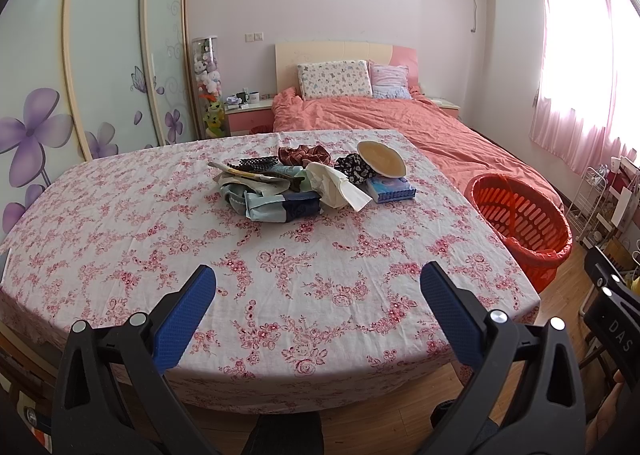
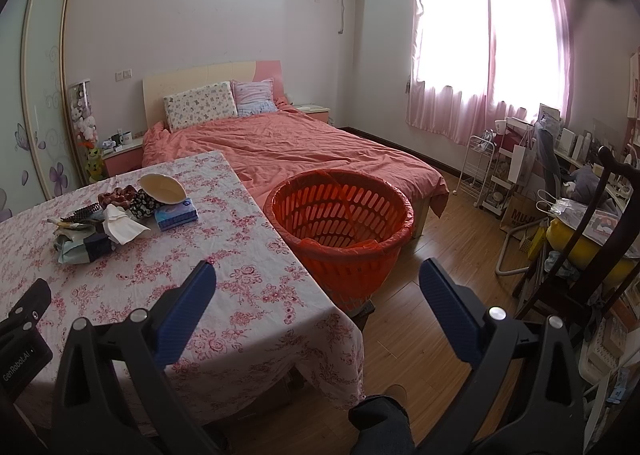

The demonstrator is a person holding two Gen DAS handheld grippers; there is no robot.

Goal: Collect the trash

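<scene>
Heap of trash (image 1: pixel 304 183) lay mid-table on the flowered tablecloth (image 1: pixel 280 279), orange basket (image 2: pixel 340 223) stood on the floor just beside the table, left gripper (image 1: pixel 318 295) and right gripper (image 2: pixel 318 295) hovered with jaws spread, grasping nothing.

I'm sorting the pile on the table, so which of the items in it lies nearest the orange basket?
The blue rectangular tissue pack, at the pile's basket-side edge beneath the tan shell-shaped dish; the other items lie farther from the orange slotted plastic basket.
</scene>
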